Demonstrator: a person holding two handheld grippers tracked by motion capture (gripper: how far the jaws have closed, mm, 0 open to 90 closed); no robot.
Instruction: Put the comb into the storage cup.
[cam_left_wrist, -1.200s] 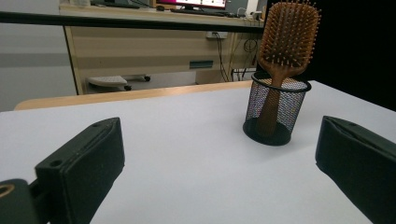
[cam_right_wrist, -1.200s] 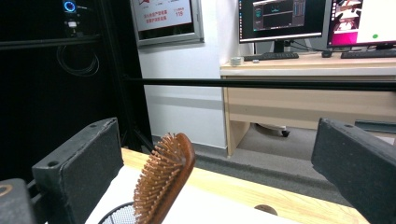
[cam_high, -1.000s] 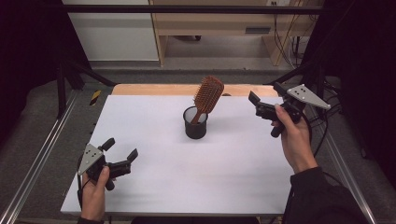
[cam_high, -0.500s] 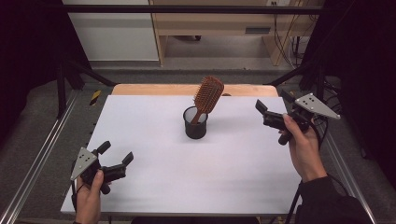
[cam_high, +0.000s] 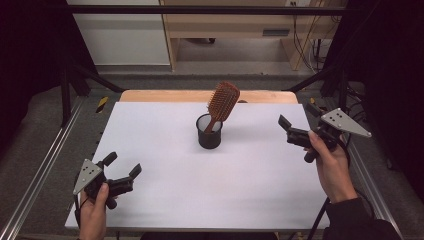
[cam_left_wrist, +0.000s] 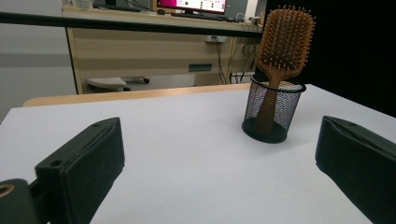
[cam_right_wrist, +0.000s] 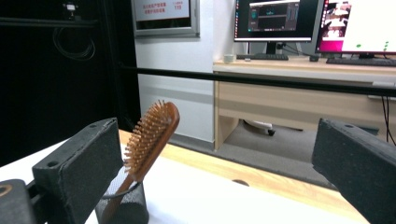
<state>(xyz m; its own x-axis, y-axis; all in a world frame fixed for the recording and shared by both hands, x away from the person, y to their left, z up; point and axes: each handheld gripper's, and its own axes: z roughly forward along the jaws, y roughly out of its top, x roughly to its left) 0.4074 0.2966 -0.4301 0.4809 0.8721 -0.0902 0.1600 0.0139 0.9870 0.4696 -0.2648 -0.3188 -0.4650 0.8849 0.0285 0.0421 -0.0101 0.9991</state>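
Black left claw (cam_high: 122, 170) drawn back toward the near left corner of the table (cam_high: 165, 150) over the last second, jaws wide, empty. Up ahead and to its right, well apart: mesh cup (cam_high: 209, 131) with wooden brush (cam_high: 223, 101) standing tilted inside. Right claw (cam_high: 299, 125) pulled outward too, wide, empty, cup off to its left. Probably retreat after placing.

— How many things do we count on the table?
— One brush (cam_high: 222, 102), one cup (cam_high: 209, 131) holding it, ahead of our two grippers, left (cam_high: 122, 165) and right (cam_high: 297, 116).
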